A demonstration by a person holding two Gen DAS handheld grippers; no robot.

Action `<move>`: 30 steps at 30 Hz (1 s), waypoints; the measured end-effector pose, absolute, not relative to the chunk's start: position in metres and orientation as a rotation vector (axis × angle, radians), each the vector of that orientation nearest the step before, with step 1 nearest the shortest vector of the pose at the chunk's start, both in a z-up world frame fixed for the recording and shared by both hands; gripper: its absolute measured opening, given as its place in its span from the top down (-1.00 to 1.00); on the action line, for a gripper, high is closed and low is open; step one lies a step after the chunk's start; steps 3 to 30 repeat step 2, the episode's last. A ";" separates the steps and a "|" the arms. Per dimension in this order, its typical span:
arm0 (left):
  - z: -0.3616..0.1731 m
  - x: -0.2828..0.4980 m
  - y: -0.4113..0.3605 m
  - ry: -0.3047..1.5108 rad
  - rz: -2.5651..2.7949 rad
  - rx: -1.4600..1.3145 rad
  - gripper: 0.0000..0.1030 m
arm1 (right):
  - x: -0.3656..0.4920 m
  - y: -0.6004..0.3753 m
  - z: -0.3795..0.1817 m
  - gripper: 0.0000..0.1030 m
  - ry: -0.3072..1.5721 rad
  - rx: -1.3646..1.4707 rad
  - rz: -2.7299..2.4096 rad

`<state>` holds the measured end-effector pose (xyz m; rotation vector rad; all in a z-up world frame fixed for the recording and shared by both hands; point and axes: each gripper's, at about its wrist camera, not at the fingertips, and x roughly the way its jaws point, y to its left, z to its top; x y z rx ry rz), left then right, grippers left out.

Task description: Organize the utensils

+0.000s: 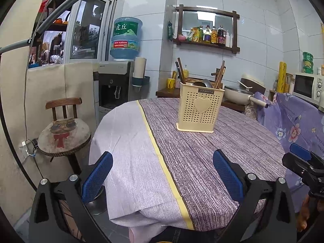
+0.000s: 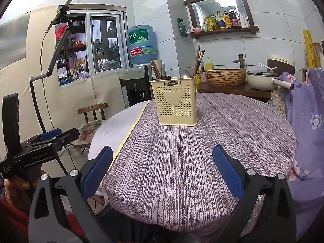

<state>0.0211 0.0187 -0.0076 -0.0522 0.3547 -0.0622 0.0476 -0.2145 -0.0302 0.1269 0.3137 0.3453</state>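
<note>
Standing upright on table, cream perforated utensil holder, heart emblem, chopsticks inside

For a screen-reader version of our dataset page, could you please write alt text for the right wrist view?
A cream perforated utensil holder with a heart emblem stands on a round table covered in purple striped cloth, holding chopsticks and spoons. The open right gripper frames the foreground, empty. The left gripper shows at the left edge, before a tiled kitchen wall.

I can't see the lower parts of the brown wooden chopsticks and grey metal spoons; the cream perforated plastic utensil holder hides them. Bottle labels on the wooden wall shelf are too small to read.
</note>
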 end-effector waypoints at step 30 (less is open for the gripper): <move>-0.008 0.021 0.018 0.357 -0.059 -0.050 -0.90 | 0.047 -0.214 -0.031 -0.89 0.315 0.126 0.346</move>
